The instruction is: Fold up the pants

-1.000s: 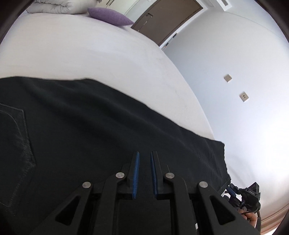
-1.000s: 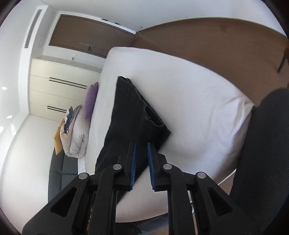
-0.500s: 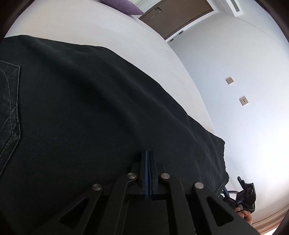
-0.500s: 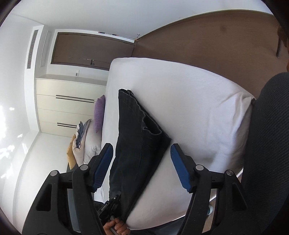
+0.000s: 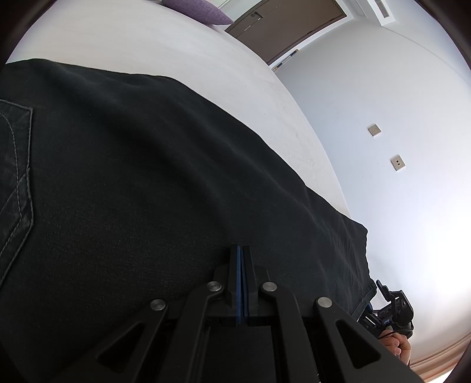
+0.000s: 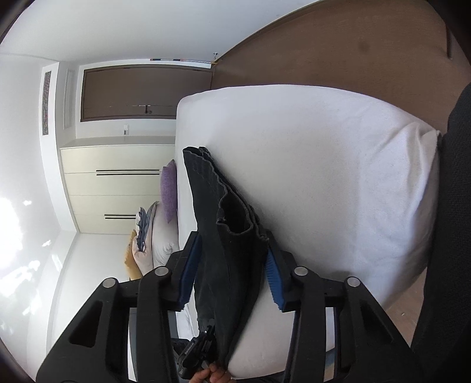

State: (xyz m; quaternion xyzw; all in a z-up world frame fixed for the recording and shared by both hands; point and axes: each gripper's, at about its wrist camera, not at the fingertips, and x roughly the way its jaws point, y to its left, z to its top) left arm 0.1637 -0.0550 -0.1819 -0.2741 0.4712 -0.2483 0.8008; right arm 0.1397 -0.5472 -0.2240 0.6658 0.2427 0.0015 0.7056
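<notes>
Black pants (image 5: 164, 188) lie spread on the white bed (image 5: 147, 44), a stitched back pocket at the far left. My left gripper (image 5: 240, 254) is shut, its blue pads together on the fabric at the pants' near edge. In the right wrist view the pants (image 6: 226, 253) run away along the bed and the bunched leg hem sits between the jaws of my right gripper (image 6: 231, 272). Those jaws are closing, the blue pads (image 6: 188, 268) close to the cloth on both sides. The left gripper (image 6: 200, 347) and a hand show below at the pants' edge.
A purple pillow (image 5: 200, 11) and folded bedding (image 6: 147, 244) lie at the bed's far end. Behind are a cream wardrobe (image 6: 117, 182), a brown door (image 5: 288, 23) and a white wall with sockets (image 5: 397, 163). A dark chair back (image 6: 447, 235) stands at the right.
The left jaws went from slightly apart to shut and sank closer to the pants. The right jaws spread wide, then narrowed around the leg hem while rolling and lowering.
</notes>
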